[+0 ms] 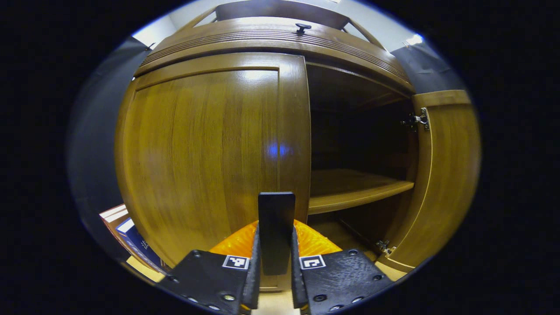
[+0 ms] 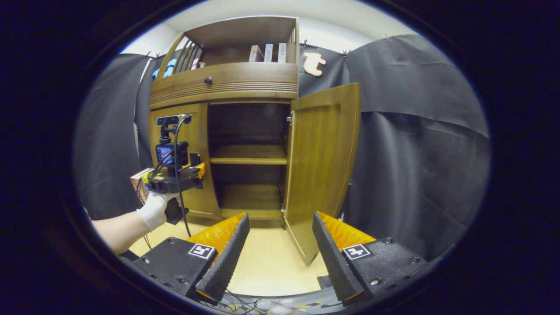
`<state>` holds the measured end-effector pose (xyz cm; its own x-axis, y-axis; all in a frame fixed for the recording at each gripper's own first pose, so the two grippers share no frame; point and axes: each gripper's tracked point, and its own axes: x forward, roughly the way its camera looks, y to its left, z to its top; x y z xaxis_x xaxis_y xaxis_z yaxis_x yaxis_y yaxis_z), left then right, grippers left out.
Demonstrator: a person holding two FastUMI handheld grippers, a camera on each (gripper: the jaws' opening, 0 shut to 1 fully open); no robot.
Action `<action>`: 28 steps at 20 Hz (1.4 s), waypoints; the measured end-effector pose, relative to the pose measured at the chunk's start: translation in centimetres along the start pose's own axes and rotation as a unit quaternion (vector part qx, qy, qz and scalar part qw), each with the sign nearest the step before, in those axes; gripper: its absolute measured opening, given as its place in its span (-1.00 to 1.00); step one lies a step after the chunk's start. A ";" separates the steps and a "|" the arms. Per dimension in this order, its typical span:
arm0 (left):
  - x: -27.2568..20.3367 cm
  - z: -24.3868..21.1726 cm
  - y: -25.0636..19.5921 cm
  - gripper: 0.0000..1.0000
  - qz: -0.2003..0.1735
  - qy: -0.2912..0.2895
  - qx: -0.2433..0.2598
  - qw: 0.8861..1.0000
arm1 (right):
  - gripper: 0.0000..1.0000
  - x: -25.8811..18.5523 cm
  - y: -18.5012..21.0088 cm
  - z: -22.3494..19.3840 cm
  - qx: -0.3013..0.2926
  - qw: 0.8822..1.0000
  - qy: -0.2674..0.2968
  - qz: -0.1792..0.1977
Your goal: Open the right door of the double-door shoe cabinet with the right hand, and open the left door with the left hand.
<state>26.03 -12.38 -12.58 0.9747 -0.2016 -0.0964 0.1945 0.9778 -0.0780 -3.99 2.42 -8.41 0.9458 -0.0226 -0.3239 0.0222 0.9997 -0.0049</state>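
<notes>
The wooden shoe cabinet's left door is closed and stands close in front of me. My left gripper is shut on its dark upright handle, one finger on each side. The right door is swung wide open, baring a dark inside with a shelf. In the right gripper view my right gripper is open and holds nothing, well back from the cabinet. From there I see the open right door, the closed left door, and the left gripper at that door, held by a gloved hand.
Above the doors is a drawer with a dark knob, and an open top shelf holds books. A stack of boxes stands left of the cabinet. Black cloth hangs on both sides. Pale floor lies before the cabinet.
</notes>
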 end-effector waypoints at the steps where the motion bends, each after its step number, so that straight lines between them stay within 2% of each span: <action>1: -0.2 0.0 0.0 -0.48 -0.003 0.000 -0.001 1.000 | 0.84 -0.3 -0.2 -0.1 0.002 1.000 -0.001 -0.001; 7: -2.9 -0.2 -0.2 -0.48 -0.032 0.000 -0.003 0.999 | 0.84 -1.5 -1.9 -0.9 0.013 1.000 -0.005 -0.011; 12: -6.5 -0.4 0.4 -0.48 -0.047 -0.003 -0.003 0.999 | 0.84 -2.5 -1.8 -1.3 0.010 1.000 -0.005 -0.008; 20: -12.5 -0.8 2.7 -0.48 -0.039 -0.004 -0.005 0.999 | 0.84 -2.7 -0.2 -1.7 0.007 1.000 -0.009 0.020; 21: -13.1 -0.9 3.1 -0.48 -0.036 -0.003 -0.006 0.999 | 0.89 -2.6 0.2 -1.6 0.007 1.000 -0.009 0.026; 25: -15.7 -1.1 4.8 -0.48 -0.021 0.000 0.005 1.000 | 0.84 -2.6 1.4 -1.9 0.004 0.999 -0.010 0.048; 26: -16.3 -1.2 5.4 -0.29 -0.015 0.001 0.006 1.000 | 0.84 -2.6 1.6 -2.0 0.003 0.999 -0.011 0.053; 27: -17.1 -1.1 6.0 -0.48 -0.009 0.002 0.007 1.000 | 0.90 -2.5 1.8 -2.0 0.002 0.998 -0.011 0.056; 28: -17.7 -1.2 6.4 -0.58 -0.005 0.002 0.004 1.000 | 0.89 -2.5 1.9 -2.2 0.001 0.998 -0.009 0.061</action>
<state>9.88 -2.57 -12.56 0.9724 -0.2107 -0.1007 0.2043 0.9764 -0.0700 -7.02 4.38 -9.71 0.9475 0.0985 -0.3042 -0.0920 0.9951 0.0356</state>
